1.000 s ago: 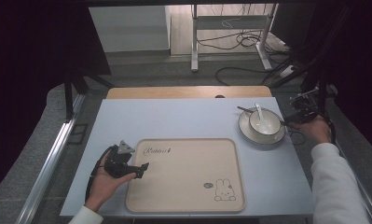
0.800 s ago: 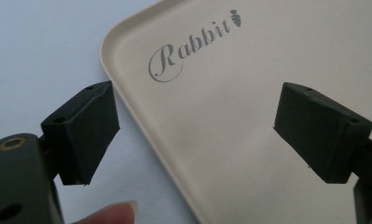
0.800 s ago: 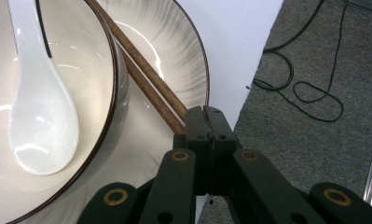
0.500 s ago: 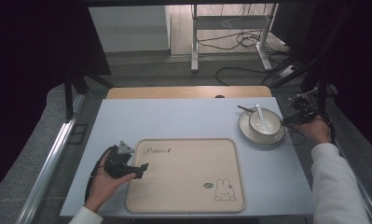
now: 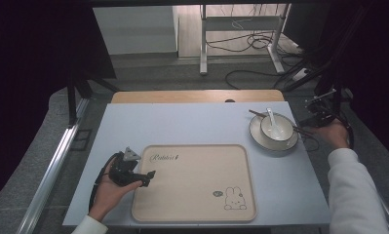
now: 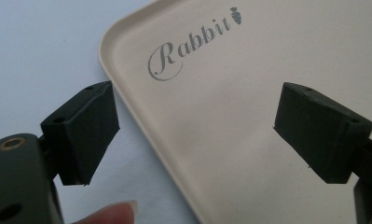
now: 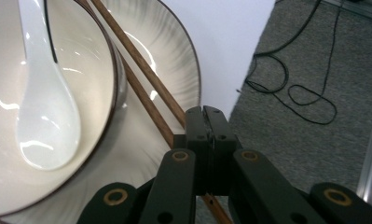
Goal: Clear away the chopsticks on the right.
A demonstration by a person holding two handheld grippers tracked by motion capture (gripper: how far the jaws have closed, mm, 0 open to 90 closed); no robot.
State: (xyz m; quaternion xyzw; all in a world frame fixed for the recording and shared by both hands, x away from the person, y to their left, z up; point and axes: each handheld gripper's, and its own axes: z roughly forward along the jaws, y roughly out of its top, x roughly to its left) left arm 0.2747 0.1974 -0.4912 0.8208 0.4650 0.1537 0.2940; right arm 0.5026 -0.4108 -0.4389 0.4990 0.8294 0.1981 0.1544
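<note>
Right claw (image 7: 206, 122): jaws pressed together, sitting at the plate's right rim against the chopsticks (image 7: 141, 77); whether any of the wood is pinched between the jaws cannot be told. In the high view this claw (image 5: 304, 123) sits at right of frame, at the right edge of the surface (image 5: 182, 124), held by the right hand (image 5: 332, 132).

Chopsticks: a brown wooden pair, laid slanting across the plate (image 7: 169, 60) just beside the bowl, their near ends passing under the claw.

Plate: pale, dark-rimmed, near the surface's right edge (grey floor (image 7: 309, 70) with loose cables lies directly beyond that edge).

Bowl (image 7: 48, 98): white, standing on the plate, a white ceramic spoon (image 7: 44, 116) lying in it.

Left claw (image 6: 195, 135): jaws wide apart, holding nothing, straddling the tray's left rim, one jaw over bare surface, the other over the tray. In the high view, this claw (image 5: 148, 176) is at lower left of frame, in the left hand (image 5: 109, 192).

Tray (image 5: 192, 190): beige, rounded corners, bare, lettered "Rabbit" at its upper left, rabbit drawing at its lower right; lies along the surface's near edge, well apart from the plate, open blue surface between.
</note>
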